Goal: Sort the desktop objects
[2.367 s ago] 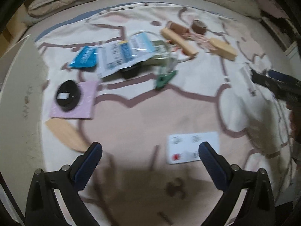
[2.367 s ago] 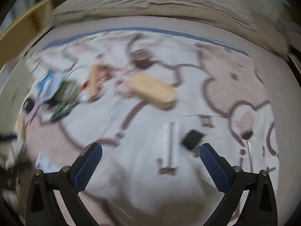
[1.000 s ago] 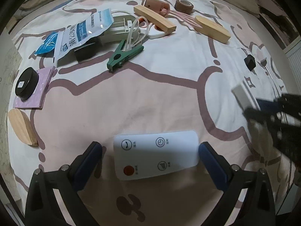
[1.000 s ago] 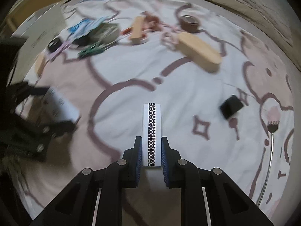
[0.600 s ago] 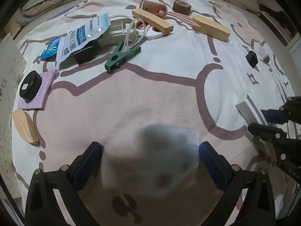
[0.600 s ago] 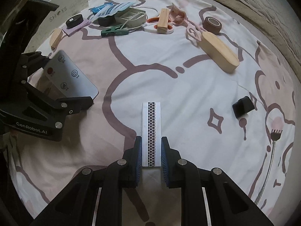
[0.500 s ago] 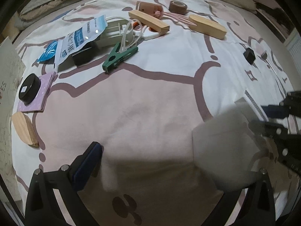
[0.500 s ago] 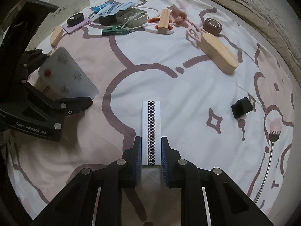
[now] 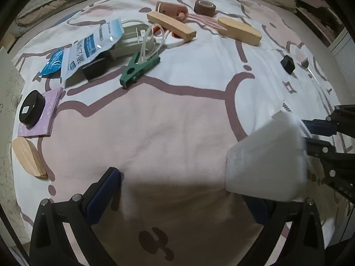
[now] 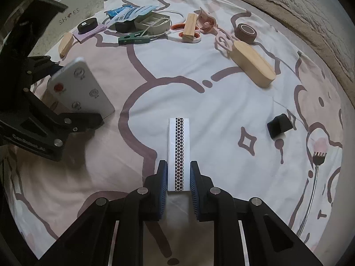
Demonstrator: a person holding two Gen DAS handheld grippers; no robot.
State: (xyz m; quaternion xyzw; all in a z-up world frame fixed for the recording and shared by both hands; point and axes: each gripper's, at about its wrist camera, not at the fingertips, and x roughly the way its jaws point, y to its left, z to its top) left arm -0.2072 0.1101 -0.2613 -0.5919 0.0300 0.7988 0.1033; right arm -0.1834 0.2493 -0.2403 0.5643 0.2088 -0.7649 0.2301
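1. Remote control (image 10: 79,88), white with a red button, has tipped up since a second ago: then it lay flat on the sheet between my left tongs' fingers, now it leans against the right-hand finger with its face tilted, blurred in the left wrist view. Judgement: the pickup has slipped and the remote is not secured.
2. Left tongs (image 9: 184,190): fingers wide apart, holding nothing; the remote only rests against one finger.
3. Right tongs (image 10: 176,177): pads pressed on the near end of the matchbox (image 10: 179,150), striker strip up, as they were a second ago. This item is held and ready to be carried off.
4. Containers: a white shoebox (image 10: 82,2) stands at the far left edge; I cannot see inside it. A pale green tray (image 10: 153,23) sits far left among the clutter with a white cord lying in and over it, a blue-and-white packet (image 10: 131,13) overlapping its left end.
5. Unsorted at the far side: green clip (image 9: 139,68), wooden blocks, brown tape roll (image 10: 245,32). A small black cube (image 10: 279,125) lies right of the matchbox.
6. Judgement: sorting is at an early stage; the left grasp needs redoing.
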